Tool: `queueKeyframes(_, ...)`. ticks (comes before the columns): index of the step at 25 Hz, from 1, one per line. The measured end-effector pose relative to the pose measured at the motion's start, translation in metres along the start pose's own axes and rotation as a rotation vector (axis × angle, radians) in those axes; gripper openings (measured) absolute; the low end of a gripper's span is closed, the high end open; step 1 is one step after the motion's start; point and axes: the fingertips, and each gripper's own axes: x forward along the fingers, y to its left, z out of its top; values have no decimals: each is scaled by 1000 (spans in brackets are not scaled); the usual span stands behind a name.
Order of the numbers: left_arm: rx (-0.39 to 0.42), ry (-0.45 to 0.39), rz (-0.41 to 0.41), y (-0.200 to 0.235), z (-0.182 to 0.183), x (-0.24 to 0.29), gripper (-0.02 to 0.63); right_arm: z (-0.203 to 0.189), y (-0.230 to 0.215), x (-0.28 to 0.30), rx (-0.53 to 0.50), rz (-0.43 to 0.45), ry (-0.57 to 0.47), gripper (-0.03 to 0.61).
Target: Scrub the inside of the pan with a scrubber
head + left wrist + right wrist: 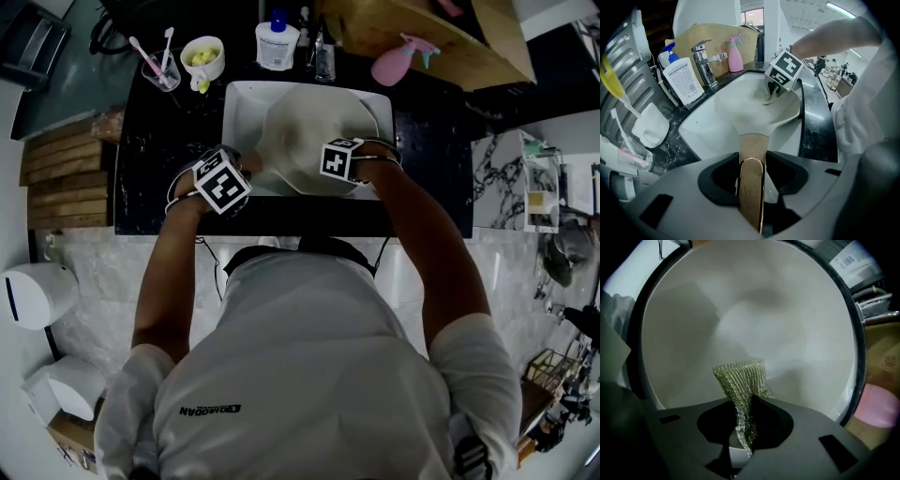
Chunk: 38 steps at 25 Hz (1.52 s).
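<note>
The left tool (751,180) is closed on the pan handle (753,146), a flat wooden strip with a copper-coloured rim that stands on edge between the jaws. Ahead of this tool the handle widens into the white pan (761,105), which sits tilted in the white sink (240,112). The pan's open side faces the person.

The right tool (743,427) points steeply down into the pan from its far side, well ahead of the left tool and a little to its right. Its jaws are clamped on a scrubber (740,380), a piece of shiny metallic mesh. The mesh is pinched to a narrow fold between the jaws and fans out wider just beyond the tips. Its spread end lies against the pale inner surface of the pan, which fills almost everything ahead of this tool. The pan's dark rim curves round to the left, top and right.

Beyond the pan and to the left of the left tool, a chrome faucet (705,60) stands on the black marbled bench (159,141). A white pump bottle with a blue top (683,80) is just left of the faucet, and a pink spray bottle (736,55) is to its right, in front of a cardboard box (701,37). Further left on the bench are a glass holding toothbrushes (159,67) and a white mug (203,58).
</note>
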Motion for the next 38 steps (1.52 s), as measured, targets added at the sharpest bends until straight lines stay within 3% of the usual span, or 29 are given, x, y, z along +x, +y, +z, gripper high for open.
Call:
queueKeyframes(7,8,-6,6,1,0,-1,189,5,27,-8,174,222,-23,91)
queueKeyframes(13,9,-4,5,1,0,-1,189,27,54,-20,289,475,-98,91)
queueKeyframes(25,3,3,-6,2,-1,0,189,60,76,-37,333,718,-203,89)
queueKeyframes(38,5,-10,-6,3,6,-5,189,89,83,-65,470,1017,-422,89)
